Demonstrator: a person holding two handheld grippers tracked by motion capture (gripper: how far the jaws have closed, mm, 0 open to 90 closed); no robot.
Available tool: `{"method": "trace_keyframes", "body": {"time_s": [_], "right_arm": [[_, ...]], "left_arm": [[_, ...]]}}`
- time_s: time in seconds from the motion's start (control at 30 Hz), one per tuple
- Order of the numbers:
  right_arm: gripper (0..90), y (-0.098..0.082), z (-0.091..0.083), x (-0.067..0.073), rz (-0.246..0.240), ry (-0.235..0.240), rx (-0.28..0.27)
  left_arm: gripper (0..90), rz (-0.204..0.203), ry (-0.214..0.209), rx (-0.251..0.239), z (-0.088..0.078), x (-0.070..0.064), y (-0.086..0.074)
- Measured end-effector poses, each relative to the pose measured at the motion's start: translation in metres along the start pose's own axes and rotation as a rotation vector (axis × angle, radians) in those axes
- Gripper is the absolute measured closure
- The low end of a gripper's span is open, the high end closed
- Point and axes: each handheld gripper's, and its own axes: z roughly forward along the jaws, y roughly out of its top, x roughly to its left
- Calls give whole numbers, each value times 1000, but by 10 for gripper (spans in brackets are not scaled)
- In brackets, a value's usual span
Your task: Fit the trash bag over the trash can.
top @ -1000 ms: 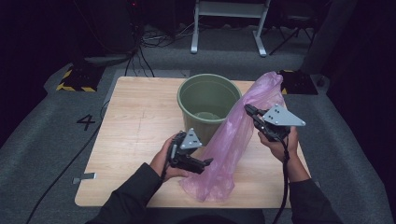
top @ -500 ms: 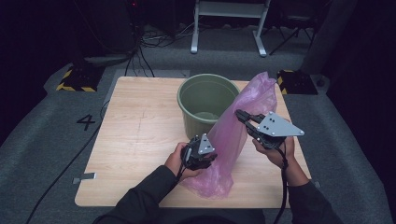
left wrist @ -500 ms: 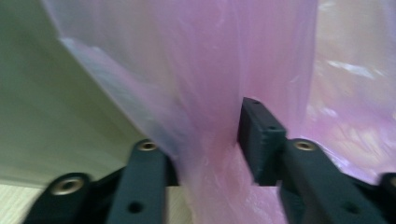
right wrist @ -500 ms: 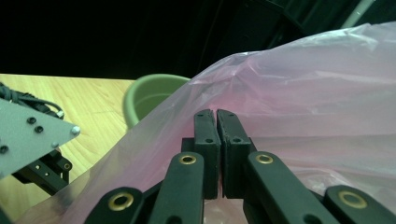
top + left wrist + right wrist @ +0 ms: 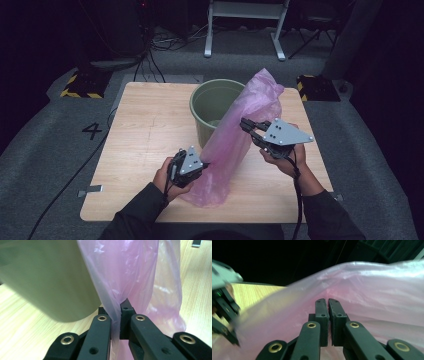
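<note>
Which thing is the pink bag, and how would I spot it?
Find the wooden table, then the green bucket on it. Leaning on the bucket's right side is the pink bag: thin, crinkly, see-through plastic, and both hand-held grippers pinch it.

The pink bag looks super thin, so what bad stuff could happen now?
1. The bag is thin film pinched between the shut left gripper and right gripper; pulling them apart hard might tear it.
2. Each grip takes just a small fold, so the film could slip out.
3. The bag leans on the bin, which stands loose on the table; a tug might tip it.
</note>
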Motion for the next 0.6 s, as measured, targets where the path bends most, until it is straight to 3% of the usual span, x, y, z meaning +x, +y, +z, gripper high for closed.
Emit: {"method": "trace_keyframes", "body": {"time_s": [0.17, 0.3, 0.37, 0.4, 0.43, 0.47, 0.57, 0.6], "right_arm": [[864, -5, 15, -4, 54, 30, 17], [825, -9, 35, -7, 88, 45, 61], [773, -10, 39, -7, 94, 43, 71], [714, -11, 42, -8, 100, 27, 83], [596, -13, 46, -11, 127, 17, 104], [545, -14, 47, -13, 145, 29, 108], [466, -17, 48, -15, 166, 21, 120], [413, -20, 47, -19, 192, 24, 119]], "left_arm": [[891, -23, 29, -12, -17, 8, -7], [891, -38, 48, -23, -28, 16, -11], [891, -42, 48, -25, -30, 18, -12], [891, -49, 47, -27, -31, 20, -13], [892, -50, 41, -28, -31, 21, -13], [892, -50, 46, -23, -33, 23, -14], [891, -54, 48, -29, -35, 25, -14], [892, -54, 56, -34, -37, 26, -13]]}}
